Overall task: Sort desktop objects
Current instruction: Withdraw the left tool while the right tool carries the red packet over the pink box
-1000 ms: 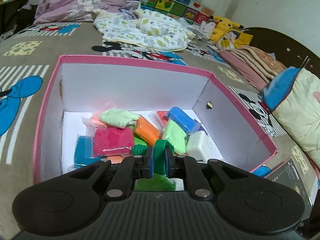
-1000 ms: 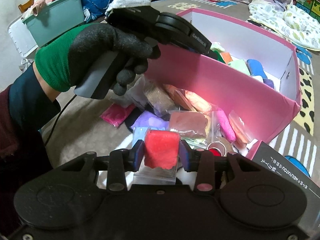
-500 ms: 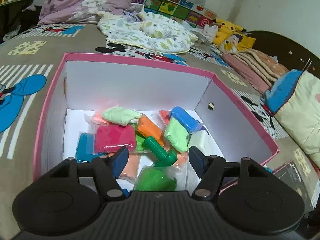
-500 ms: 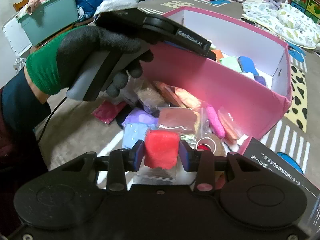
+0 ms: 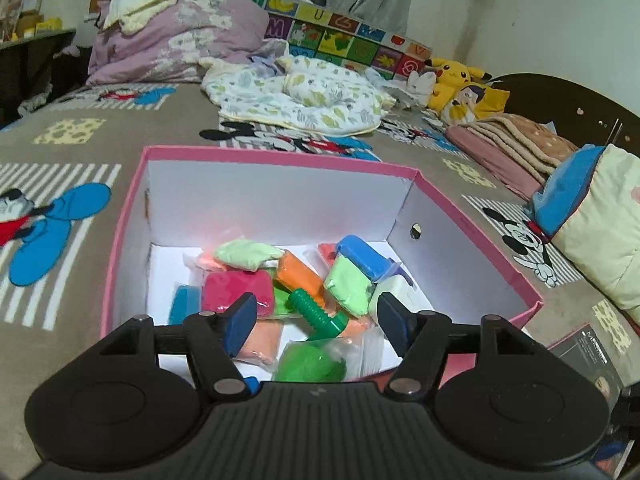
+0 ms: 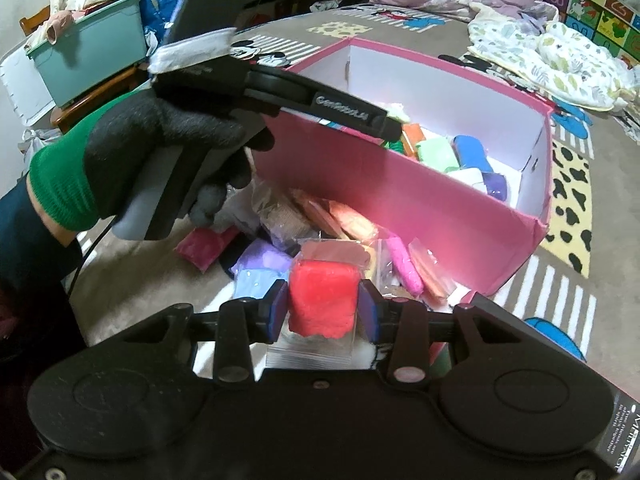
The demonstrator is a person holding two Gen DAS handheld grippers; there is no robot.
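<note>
A pink box [image 5: 276,159] with white inner walls holds several bagged clay blocks and a green toy bolt [image 5: 316,313]. My left gripper [image 5: 316,322] is open and empty, above the box's near edge. In the right wrist view the same box [image 6: 400,200] stands ahead, with the left gripper held over its near wall by a gloved hand [image 6: 160,140]. My right gripper [image 6: 323,307] is shut on a bagged red clay block [image 6: 322,302], held above a pile of clay bags [image 6: 304,240] outside the box.
The box stands on a brown cartoon-print blanket [image 5: 72,140]. A black carton [image 5: 588,356] lies to the right of the box. Bedding [image 5: 296,96] and plush toys [image 5: 460,84] lie beyond. A teal bin [image 6: 88,60] stands at the far left.
My left gripper opened and dropped the green bolt into the box, then drew back and up. My right gripper lifted slightly toward the box with the red clay block.
</note>
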